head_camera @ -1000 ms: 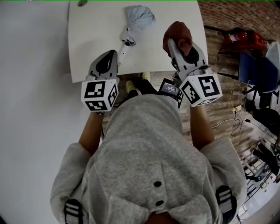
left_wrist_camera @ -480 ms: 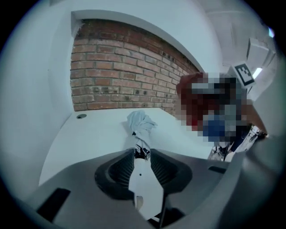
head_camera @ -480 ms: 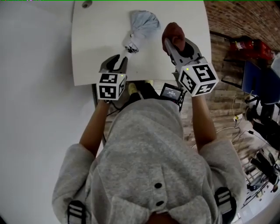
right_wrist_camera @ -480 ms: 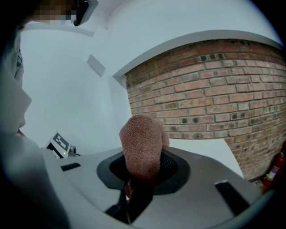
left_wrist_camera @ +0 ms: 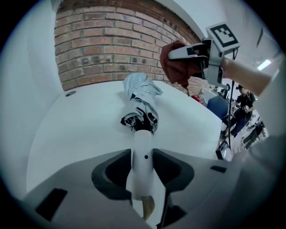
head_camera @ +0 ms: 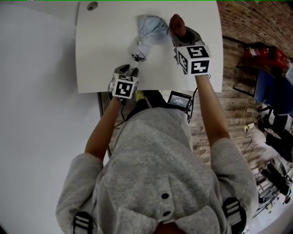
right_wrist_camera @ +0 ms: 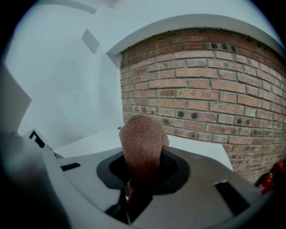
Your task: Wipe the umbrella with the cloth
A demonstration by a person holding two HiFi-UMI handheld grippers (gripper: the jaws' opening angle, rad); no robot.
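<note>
Both tools have descended toward the table (head_camera: 100, 55). The left tool (left_wrist_camera: 143, 167) is opening astride the umbrella handle (left_wrist_camera: 144, 150), seemingly without contact. The right tool (head_camera: 182, 35), far right, clamps the cloth (right_wrist_camera: 140, 147).

I see the umbrella (head_camera: 147, 34) lying on the surface (head_camera: 100, 55), its bundled end toward the far edge and its handle (left_wrist_camera: 143, 147) pointing back at the near edge. My left tool (head_camera: 129, 71) sits at that near edge, its jaws opening with the handle between them. My right tool (head_camera: 179, 32) is just right of the bundled end, the cloth (head_camera: 176, 23) clamped in its jaws and sticking out ahead. A small fitting (head_camera: 92, 6) sits in the surface's far left corner. A brick wall (left_wrist_camera: 111, 49) stands behind the surface
</note>
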